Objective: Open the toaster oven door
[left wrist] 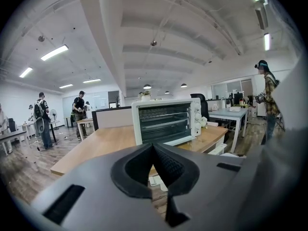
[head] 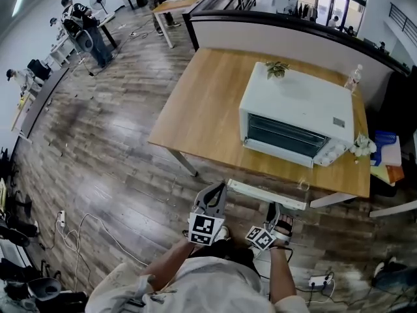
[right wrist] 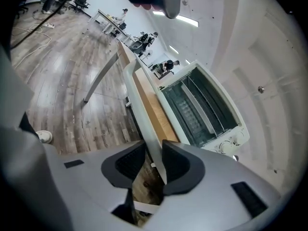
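Person's forearms enter at the bottom of the head view, one gripper in each hand, both off the near edge of the desk [head: 208, 103] and above the wooden floor.

Left gripper [head: 218, 189]: held in free air, short of the desk edge. In the left gripper view [left wrist: 153, 147] the pad tips meet in a point; the jaws are closed, with nothing between them.

Right gripper [head: 272, 207]: held lower, near the white rail [head: 264, 194] that runs just under the near desk edge. In the right gripper view [right wrist: 153, 149] the jaws stand a little apart. The rail [right wrist: 137, 95] lines up with the gap; whether a pad touches it cannot be told.

Toaster oven [head: 296, 103]: white, on the right half of the desk, front turned toward the near edge. Both gripper views face its front [left wrist: 166, 119] [right wrist: 202, 109]. The glass door [head: 283, 135] sits closed against the body. Control knobs [head: 329, 152] occupy the right end of the front. A small plant [head: 277, 69] stands on the top, at the far edge.
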Demonstrator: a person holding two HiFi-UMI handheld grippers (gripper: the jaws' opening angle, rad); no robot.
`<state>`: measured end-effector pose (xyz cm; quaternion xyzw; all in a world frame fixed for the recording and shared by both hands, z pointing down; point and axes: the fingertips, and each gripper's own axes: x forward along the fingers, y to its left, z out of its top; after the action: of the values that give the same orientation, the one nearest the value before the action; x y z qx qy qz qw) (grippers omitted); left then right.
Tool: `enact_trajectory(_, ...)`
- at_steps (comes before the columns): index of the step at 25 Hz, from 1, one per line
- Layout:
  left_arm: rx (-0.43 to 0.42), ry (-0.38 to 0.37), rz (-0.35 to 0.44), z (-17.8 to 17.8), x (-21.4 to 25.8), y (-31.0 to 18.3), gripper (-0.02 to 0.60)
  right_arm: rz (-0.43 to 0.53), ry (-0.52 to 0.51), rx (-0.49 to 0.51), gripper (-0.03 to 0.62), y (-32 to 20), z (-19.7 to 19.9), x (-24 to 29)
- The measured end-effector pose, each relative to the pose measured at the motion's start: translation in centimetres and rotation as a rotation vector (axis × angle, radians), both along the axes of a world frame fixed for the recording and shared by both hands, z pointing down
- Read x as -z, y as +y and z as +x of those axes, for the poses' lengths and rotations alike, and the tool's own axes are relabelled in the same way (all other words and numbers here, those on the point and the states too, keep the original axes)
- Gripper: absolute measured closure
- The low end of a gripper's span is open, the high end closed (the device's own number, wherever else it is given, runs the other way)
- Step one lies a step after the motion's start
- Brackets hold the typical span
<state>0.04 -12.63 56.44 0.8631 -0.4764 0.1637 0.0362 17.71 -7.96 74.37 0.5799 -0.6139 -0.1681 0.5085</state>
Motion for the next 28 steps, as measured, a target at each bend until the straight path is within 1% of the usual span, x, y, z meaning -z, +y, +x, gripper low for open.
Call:
enact_trajectory(4, -0.021, -0.008, -0.022, 0.6, -0.8, 0.8, 0.572, 0.017, 0.003, -0.007, 0.471, 0.0, -0.1, -1.0)
enact_trajectory(8, -0.032, -0.013, -0.038, 0.8, -1.3, 1.6, 0.572, 0.010, 0.005, 0.000, 0.468, 0.2, -0.4, -1.9)
enact_trajectory(13, -0.023, -0.005, -0.053, 0.8, -1.8, 2.1, 0.572, -0.005, 0.008, 0.012, 0.422, 0.2, -0.7, -3.2)
enact_trajectory(22, -0.019, 0.005, -0.069, 1.1, -2.5, 2.7, 0.572, -0.096, 0.049, 0.037, 0.315, 0.7, -1.0, -6.0)
enact_trajectory(28, -0.008, 0.010, -0.082, 0.5, -2.8, 2.9, 0.572, -0.170, 0.097, 0.048, 0.296, 0.9, -1.0, -7.4)
